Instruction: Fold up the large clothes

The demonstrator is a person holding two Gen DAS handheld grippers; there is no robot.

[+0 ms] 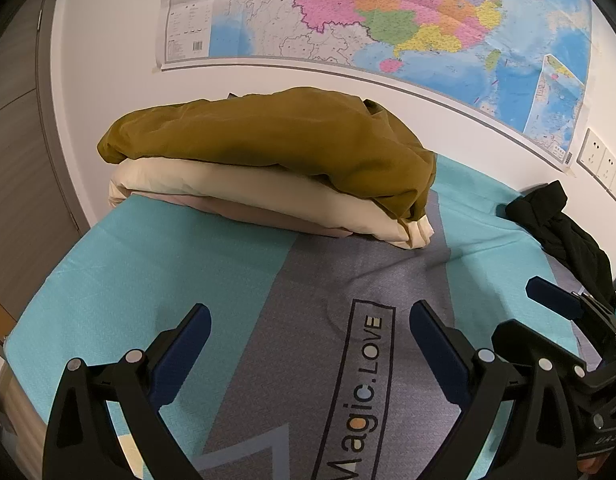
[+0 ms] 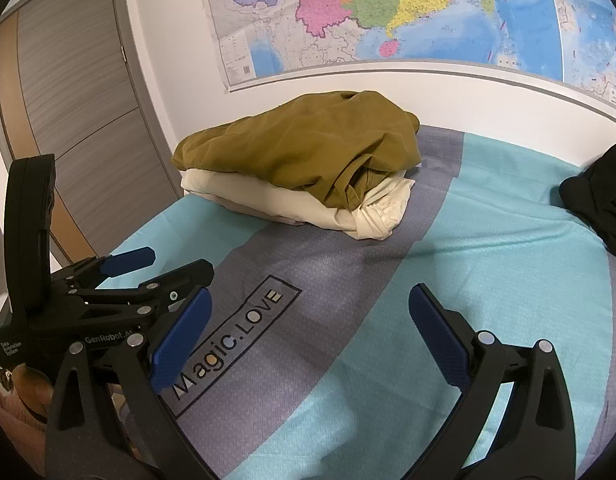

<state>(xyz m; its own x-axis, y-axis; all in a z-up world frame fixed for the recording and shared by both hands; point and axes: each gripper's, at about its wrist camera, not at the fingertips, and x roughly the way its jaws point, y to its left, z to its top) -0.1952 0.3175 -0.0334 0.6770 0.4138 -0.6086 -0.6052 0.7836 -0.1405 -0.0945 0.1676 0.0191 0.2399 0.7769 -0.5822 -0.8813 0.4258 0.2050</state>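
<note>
White wall (image 1: 108, 40) with large colourful map (image 1: 388, 12), grey wooden door (image 2: 80, 92), wall sockets (image 1: 600, 164), teal-grey bedspread (image 2: 488, 280).

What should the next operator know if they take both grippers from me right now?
Left gripper: open, empty, above the Magic.LOVE cloth.
Right gripper: open, empty, beside the left one.
Stack at the far edge by the wall: olive garment on top, cream garment under it, pinkish garment at the bottom.
Done: those three look folded; the olive one is loose at its right end.
Left: black garment lies crumpled at the right, unfolded. Probably take it next.
</note>
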